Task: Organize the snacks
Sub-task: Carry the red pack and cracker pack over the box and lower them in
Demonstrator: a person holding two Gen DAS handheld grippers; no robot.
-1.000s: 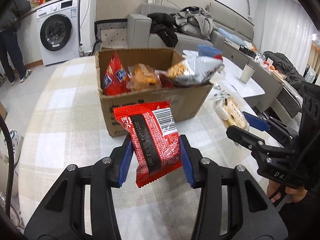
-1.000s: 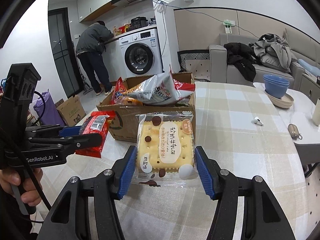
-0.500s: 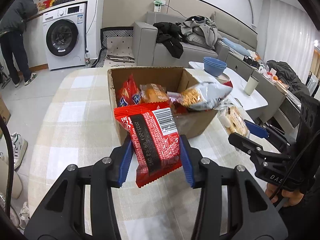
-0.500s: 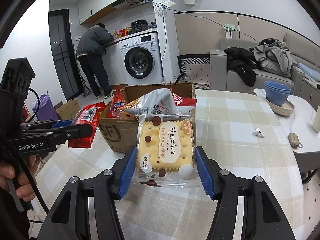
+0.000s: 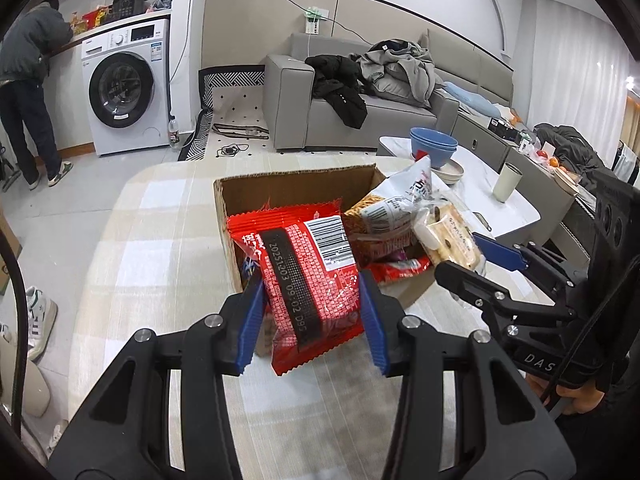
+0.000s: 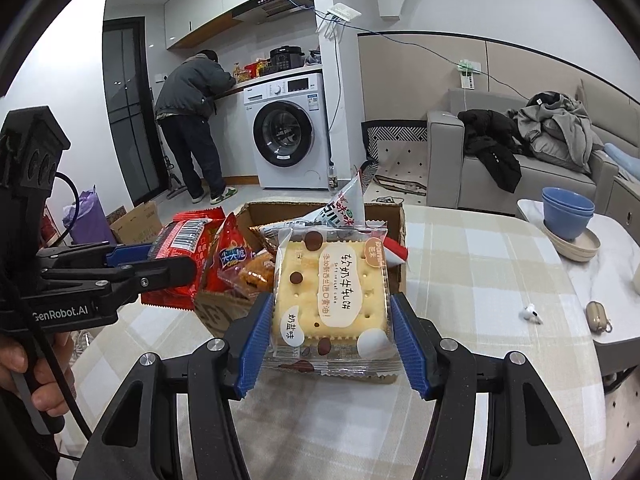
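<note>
From where I stand, the left gripper [image 5: 312, 316] is clamped on a red snack packet [image 5: 308, 280], its blue pads pressing the packet's two sides. The packet's long axis runs roughly from six to twelve o'clock in the left wrist view, seam side up with the barcode showing. The cardboard box [image 5: 296, 184] lies straight ahead at twelve o'clock, its open mouth just beyond and below the packet's top edge, so I judge the move comes down to carrying it forward over the near wall.

Moving right, the right gripper [image 6: 328, 340] is closed on a clear-wrapped square cracker cake [image 6: 332, 292], held flat-faced and upright. The box sits behind it at eleven to twelve o'clock. Both packets hang about equally near the box.

Counting: two grippers, two held snacks, one box. Inside it I make out at least four bags, though overlap hides any more. The checked tablecloth [image 6: 480, 256] spreads beneath.
</note>
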